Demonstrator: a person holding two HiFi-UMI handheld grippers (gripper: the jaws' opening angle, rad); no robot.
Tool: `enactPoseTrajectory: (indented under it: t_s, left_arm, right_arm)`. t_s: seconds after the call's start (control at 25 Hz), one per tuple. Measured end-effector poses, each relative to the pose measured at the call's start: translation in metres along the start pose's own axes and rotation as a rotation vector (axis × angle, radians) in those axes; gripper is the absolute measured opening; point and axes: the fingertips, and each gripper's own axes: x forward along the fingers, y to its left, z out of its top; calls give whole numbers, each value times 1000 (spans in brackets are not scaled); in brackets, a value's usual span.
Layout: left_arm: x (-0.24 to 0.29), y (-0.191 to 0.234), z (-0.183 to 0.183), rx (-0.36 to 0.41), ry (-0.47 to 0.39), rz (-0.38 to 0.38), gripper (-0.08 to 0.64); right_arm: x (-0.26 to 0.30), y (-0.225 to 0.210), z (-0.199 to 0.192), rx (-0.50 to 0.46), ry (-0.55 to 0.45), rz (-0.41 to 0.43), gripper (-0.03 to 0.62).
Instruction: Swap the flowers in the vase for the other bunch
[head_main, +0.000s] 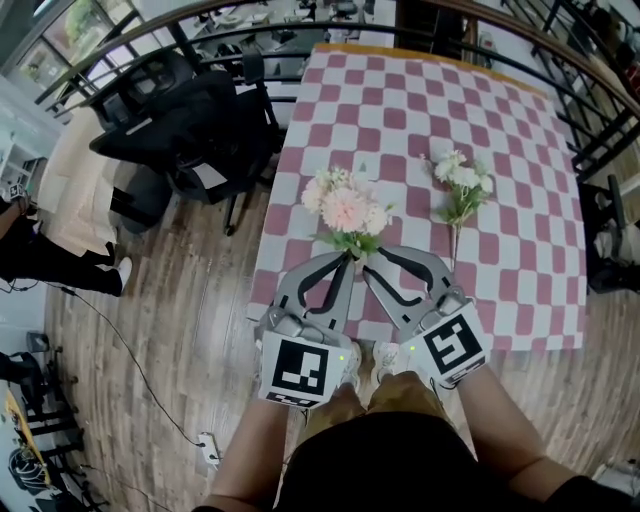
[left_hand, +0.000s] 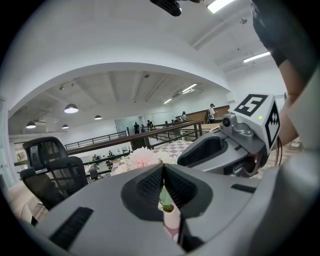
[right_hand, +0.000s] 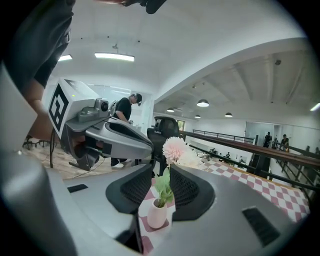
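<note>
Low in centre frame, left gripper (head_main: 348, 260) is pinched onto the stems of the pink-and-white flower bunch (head_main: 345, 208); right gripper (head_main: 375, 260) gapes loosely around its leaves above the small pale-pink vase (right_hand: 157, 214).

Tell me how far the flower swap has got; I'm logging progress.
Nothing looks done: the pink bunch is in the vase and the white bunch lies on the cloth. In hand: the left gripper, jaws together, and right gripper, jaws apart, hover by the vase, apparently empty. Left: pull the pink bunch, insert the white one.
</note>
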Motion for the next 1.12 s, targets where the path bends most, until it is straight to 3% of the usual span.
enactPoseTrajectory:
  t_s: [0.36,0.68,1.12]
  left_arm:
    - [-10,8,21,44,-33,17,9]
    - [-19,13,36,141,-43,64,9]
    - [-36,28,71,140,-128,118,9]
  right_arm:
    - [-4,1,25,-39,-37,-6,120]
    - [-10,-3,52,-32,-97,-25,120]
    - [-15,0,81,-73,-165,-42,120]
